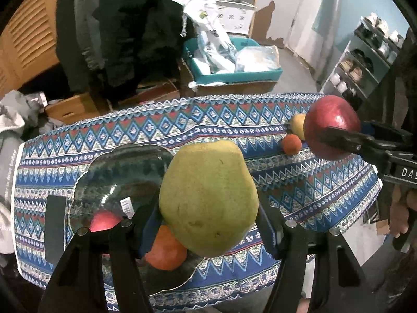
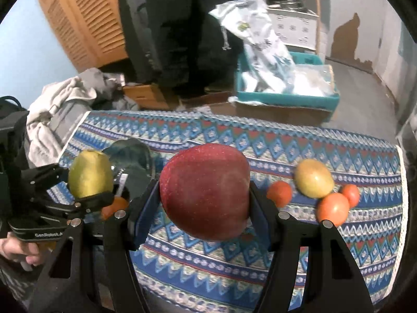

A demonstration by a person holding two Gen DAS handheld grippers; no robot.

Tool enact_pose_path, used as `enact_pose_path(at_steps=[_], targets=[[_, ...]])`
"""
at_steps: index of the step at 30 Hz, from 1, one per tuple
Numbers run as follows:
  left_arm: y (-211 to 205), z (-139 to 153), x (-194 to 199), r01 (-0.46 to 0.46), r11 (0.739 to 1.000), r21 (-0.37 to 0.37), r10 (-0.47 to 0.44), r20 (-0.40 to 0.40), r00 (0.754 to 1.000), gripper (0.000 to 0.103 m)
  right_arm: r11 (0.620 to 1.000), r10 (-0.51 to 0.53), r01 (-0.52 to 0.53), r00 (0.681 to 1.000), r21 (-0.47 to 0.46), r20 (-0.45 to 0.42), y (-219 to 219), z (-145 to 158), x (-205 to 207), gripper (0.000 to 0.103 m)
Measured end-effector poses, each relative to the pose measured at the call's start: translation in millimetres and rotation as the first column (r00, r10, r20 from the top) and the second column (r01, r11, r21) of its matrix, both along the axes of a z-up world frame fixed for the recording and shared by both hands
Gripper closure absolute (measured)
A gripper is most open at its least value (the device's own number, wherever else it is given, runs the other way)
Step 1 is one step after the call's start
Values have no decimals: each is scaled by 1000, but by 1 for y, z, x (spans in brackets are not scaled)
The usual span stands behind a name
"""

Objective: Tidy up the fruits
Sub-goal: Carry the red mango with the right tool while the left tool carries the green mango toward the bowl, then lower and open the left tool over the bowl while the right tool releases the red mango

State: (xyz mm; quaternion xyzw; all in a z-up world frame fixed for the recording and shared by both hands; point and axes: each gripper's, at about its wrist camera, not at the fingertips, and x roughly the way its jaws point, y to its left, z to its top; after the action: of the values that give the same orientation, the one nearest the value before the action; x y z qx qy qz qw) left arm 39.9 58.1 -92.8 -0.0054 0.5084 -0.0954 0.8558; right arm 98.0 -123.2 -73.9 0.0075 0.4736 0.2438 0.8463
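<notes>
Dim, even indoor light in both views; strong fisheye bending with black corners (2 round vignettes), soft blur throughout, dark clothing at upper centre loses detail.

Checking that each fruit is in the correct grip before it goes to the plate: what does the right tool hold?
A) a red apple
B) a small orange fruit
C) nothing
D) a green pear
A: the right tool is clamped on the red apple, both fingers against its sides, while the green pear sits in the left tool.
</notes>
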Motion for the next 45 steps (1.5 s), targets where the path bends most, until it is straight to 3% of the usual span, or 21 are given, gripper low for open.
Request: enact_pose_path(at_steps=[24, 45], targets=[[83, -7, 3, -163, 986, -36, 163, 0, 987, 36, 990, 142, -142, 989, 27, -33, 115, -3, 13, 38], [130, -59, 25, -261, 964, -45, 254, -114, 960, 36, 981, 194, -192, 967, 30, -165, 173, -51, 32, 37]])
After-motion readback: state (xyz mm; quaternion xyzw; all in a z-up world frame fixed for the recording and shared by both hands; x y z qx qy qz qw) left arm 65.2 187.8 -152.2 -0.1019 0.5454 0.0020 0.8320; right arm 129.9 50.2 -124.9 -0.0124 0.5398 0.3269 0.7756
